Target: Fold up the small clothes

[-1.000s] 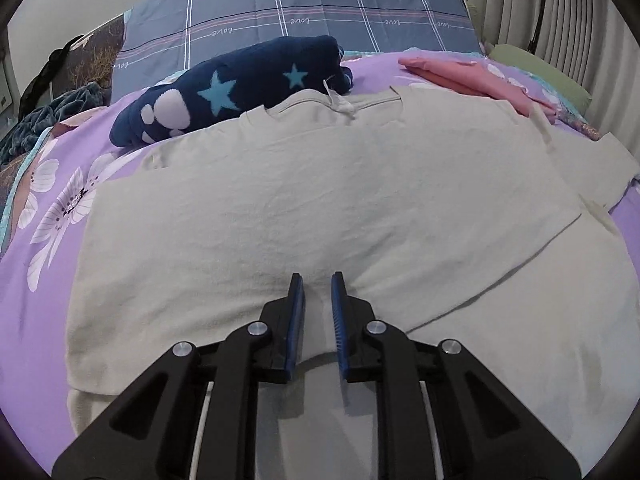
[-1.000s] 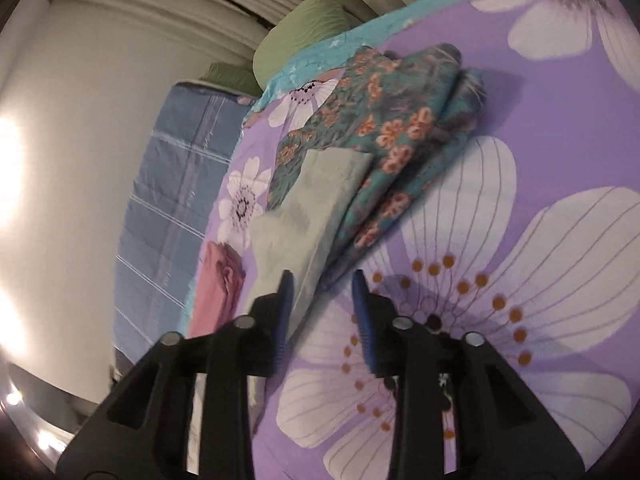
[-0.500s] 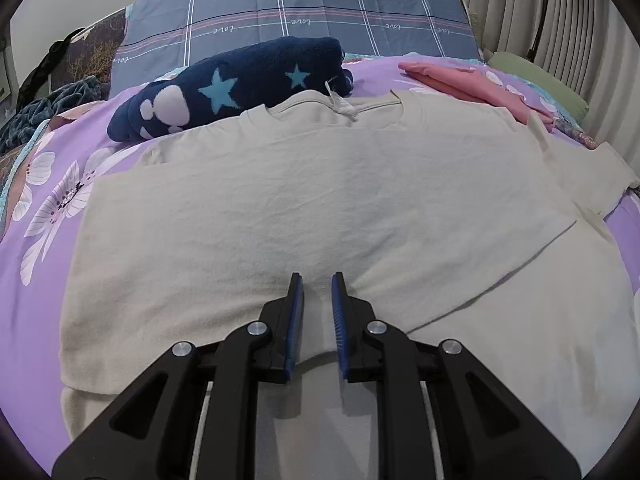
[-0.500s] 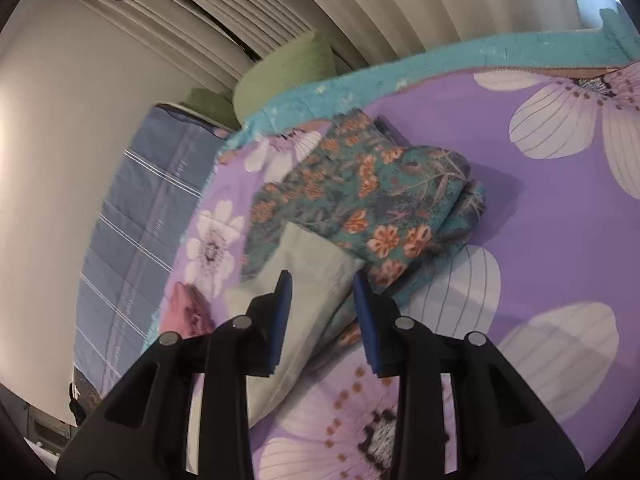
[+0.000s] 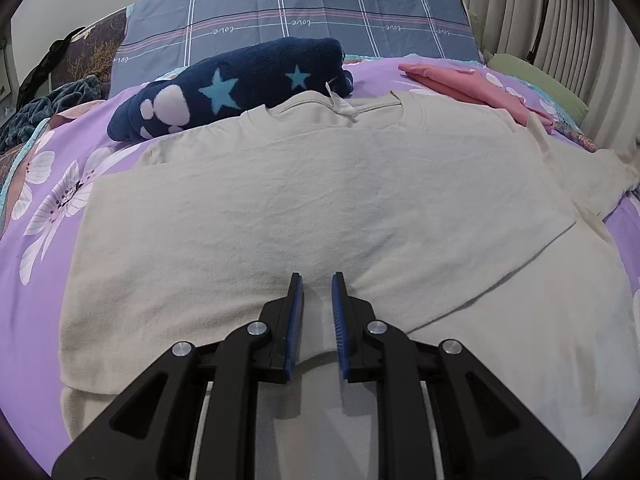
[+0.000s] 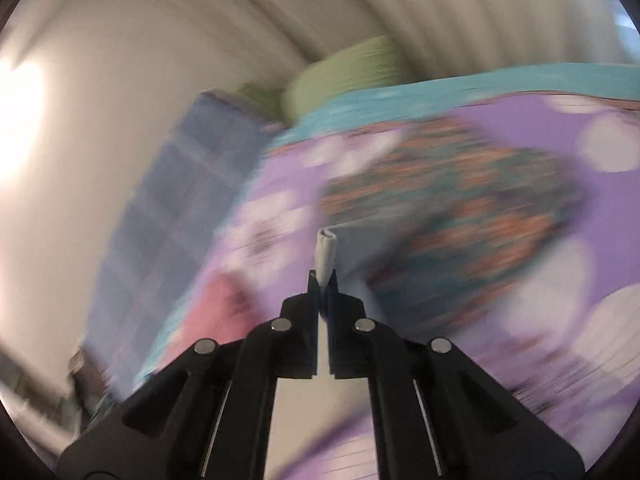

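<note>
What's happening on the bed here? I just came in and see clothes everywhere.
A person with a gripper in each hand is folding a cream T-shirt spread on the purple floral bedspread. The left gripper rests low on the shirt, jaws slightly apart. The right gripper has just closed on the shirt's sleeve and holds it pinched. A navy star blanket and a pink garment lie beyond.

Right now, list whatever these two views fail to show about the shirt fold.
- Left wrist view: the left gripper hides the cream T-shirt cloth beneath it, so any pinch stays unclear.
- Left wrist view: the shirt's near hem is cut off by the lower edge.
- Right wrist view: motion blur smears the floral garment and pink garment.
- Right wrist view: the right gripper clamps a cloth edge; the rest is hidden.
</note>
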Demonstrator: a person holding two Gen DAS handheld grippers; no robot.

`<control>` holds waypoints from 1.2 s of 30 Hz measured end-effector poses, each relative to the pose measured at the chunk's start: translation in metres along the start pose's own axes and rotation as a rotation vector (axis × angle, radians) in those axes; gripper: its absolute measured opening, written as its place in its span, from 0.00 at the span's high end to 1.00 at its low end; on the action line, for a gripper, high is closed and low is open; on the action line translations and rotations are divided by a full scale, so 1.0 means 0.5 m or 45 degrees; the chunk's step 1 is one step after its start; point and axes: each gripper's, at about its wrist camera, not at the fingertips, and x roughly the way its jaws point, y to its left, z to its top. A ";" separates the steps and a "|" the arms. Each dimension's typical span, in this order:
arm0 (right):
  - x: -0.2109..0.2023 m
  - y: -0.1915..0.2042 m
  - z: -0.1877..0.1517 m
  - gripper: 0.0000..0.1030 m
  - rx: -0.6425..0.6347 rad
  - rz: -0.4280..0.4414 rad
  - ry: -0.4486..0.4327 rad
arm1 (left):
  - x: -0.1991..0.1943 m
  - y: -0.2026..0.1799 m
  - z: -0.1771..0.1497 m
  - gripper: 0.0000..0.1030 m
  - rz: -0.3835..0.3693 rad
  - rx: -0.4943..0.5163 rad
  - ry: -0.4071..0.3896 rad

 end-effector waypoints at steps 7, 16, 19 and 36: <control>0.044 0.354 -0.295 0.97 -0.466 0.510 0.379 | -0.002 0.020 -0.001 0.83 -0.074 -0.062 -0.006; 0.121 0.456 -0.712 0.97 -0.813 0.520 0.917 | -0.015 0.076 0.007 0.77 -0.394 -0.320 -0.021; 0.129 0.428 -0.728 0.97 -0.842 0.476 0.934 | -0.022 0.056 0.025 0.54 -0.567 -0.336 -0.033; 0.122 0.386 -0.734 0.93 -0.830 0.546 0.893 | 0.079 -0.124 0.146 0.98 -0.646 -0.256 0.137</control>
